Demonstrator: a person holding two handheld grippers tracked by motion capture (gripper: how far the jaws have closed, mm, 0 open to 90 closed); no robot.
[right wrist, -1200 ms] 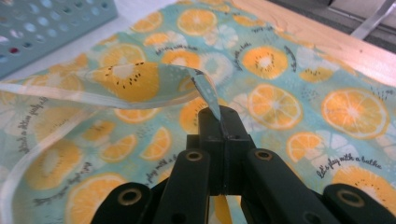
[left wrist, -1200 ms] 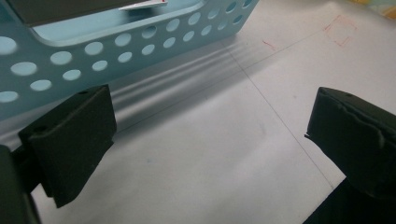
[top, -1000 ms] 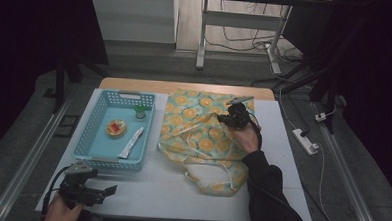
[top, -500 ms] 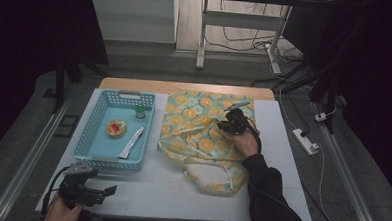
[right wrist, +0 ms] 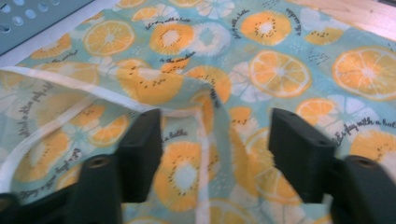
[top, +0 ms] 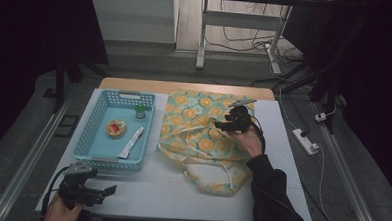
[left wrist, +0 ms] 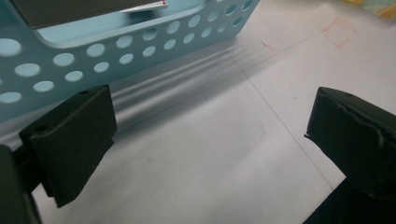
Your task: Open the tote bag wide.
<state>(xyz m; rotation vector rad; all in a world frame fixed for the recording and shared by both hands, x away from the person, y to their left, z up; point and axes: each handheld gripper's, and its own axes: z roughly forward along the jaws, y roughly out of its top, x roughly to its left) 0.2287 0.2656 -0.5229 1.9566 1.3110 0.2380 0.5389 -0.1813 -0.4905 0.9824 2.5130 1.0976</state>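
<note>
A: Since a second ago your right gripper has drawn back from the far edge of the bag toward its middle, and its jaws have just been opening. A raised fold of the cloth sits between them in the right gripper view, but the pads are off it.

B: So you've let the bag go?

A: It looks that way. The bag lies spread on the table, just right of the blue basket, handles trailing toward you. My guess is you laid the fabric flat so the mouth is easy to get at, since the basket's things wait alongside: a small round tub, a white packet and a little green-capped jar.

B: And your hands?

A: Your right forearm reaches forward over the bag's handles, gripper pointing left across the cloth, low over it. Your left gripper rests at the near left corner, jaws wide apart over bare table, aimed at the basket's near wall and holding nothing.
</note>
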